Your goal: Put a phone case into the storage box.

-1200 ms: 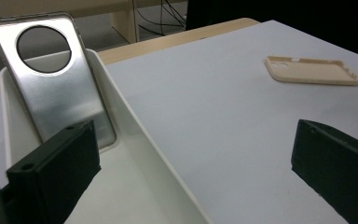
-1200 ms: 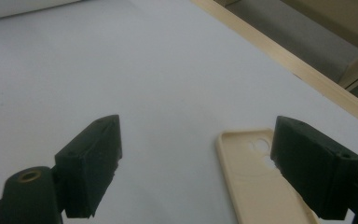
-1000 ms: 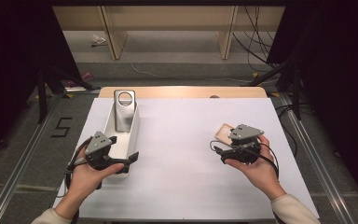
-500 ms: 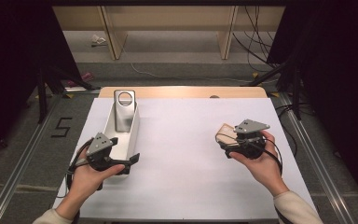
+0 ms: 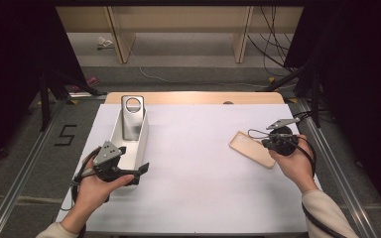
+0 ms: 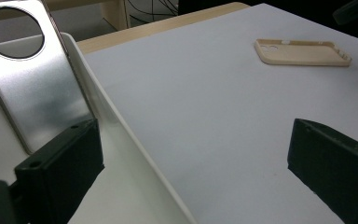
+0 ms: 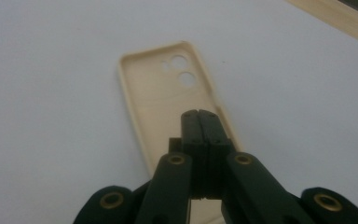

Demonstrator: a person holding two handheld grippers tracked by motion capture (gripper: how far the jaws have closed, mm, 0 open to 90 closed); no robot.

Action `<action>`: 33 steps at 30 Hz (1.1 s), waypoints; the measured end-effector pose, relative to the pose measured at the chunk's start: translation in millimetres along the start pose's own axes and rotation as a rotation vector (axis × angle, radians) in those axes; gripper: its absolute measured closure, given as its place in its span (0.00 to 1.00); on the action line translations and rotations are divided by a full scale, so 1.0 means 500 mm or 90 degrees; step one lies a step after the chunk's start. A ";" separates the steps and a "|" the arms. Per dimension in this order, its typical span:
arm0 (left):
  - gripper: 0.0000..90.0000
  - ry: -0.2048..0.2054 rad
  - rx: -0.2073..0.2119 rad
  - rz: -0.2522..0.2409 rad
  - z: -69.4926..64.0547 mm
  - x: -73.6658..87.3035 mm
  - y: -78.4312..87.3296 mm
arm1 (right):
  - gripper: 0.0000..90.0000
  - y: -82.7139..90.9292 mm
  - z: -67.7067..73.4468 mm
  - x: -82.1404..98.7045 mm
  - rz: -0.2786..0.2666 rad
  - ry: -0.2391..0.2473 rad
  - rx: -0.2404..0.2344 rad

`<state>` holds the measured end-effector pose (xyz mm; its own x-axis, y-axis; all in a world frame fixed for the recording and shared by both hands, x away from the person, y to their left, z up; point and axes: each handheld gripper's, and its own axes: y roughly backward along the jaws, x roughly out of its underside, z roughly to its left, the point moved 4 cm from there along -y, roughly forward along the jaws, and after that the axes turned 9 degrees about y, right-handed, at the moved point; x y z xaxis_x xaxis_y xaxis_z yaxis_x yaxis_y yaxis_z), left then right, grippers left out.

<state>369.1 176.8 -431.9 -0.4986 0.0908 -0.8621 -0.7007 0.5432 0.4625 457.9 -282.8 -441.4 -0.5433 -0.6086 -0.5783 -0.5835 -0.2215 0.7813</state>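
Observation:
A beige phone case (image 5: 250,148) lies open side up on the white table top (image 5: 203,163), at its right. My right gripper (image 5: 268,144) is at the case's right end, jaws pressed together. In the right gripper view the shut right gripper (image 7: 199,114) hovers over the case (image 7: 163,98), near its right rim. My left gripper (image 5: 131,172) stands open at the near end of a white tray (image 5: 143,141). Its jaws straddle the tray's right wall (image 6: 121,135), one inside, one over the table. A brushed metal stand (image 5: 131,119) with a round hole leans in the tray.
The phone case (image 6: 303,52) and metal stand (image 6: 32,79) also appear in the left gripper view. A wooden strip (image 5: 193,97) borders the table's far edge. Metal rails (image 5: 335,163) run along both sides, with cables on the floor behind.
My right gripper has moved right and a little farther away, uncovering most of the phone case. The left gripper has drifted slightly toward the near edge.

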 end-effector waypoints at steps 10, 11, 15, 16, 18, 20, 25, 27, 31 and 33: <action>0.03 0.007 -0.003 -0.001 0.009 0.004 -0.003 | 1.00 -0.056 -0.078 0.033 0.079 -0.033 0.036; 0.03 0.007 -0.003 0.000 0.010 0.004 -0.003 | 1.00 -0.060 -0.082 0.036 0.083 -0.036 0.036; 0.03 0.007 -0.002 0.001 0.008 0.004 -0.003 | 1.00 -0.072 -0.095 0.049 0.096 -0.046 0.037; 0.03 0.006 -0.002 0.002 0.008 0.004 -0.004 | 1.00 -0.075 -0.096 0.052 0.101 -0.046 0.036; 0.03 0.007 -0.003 0.004 0.007 0.004 -0.004 | 1.00 -0.081 -0.097 0.057 0.108 -0.046 0.035; 0.03 0.008 -0.002 0.004 0.007 0.004 -0.004 | 1.00 -0.085 -0.098 0.060 0.111 -0.048 0.034; 0.03 0.009 -0.004 0.003 0.009 0.003 -0.003 | 1.00 -0.096 -0.104 0.064 0.118 -0.058 0.030; 0.03 0.009 -0.003 0.004 0.009 0.004 -0.004 | 1.00 -0.099 -0.103 0.068 0.122 -0.059 0.025; 0.03 0.009 -0.002 0.005 0.008 0.005 -0.005 | 1.00 -0.101 -0.104 0.072 0.125 -0.064 0.017; 0.03 0.009 -0.003 0.005 0.008 0.004 -0.004 | 1.00 -0.101 -0.102 0.073 0.128 -0.063 0.011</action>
<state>371.6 179.3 -435.5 -0.5118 0.0828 -0.8551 -0.6987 0.5390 0.4704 498.5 -332.8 -490.1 -0.7057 -0.5613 -0.4323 -0.4675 -0.0895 0.8794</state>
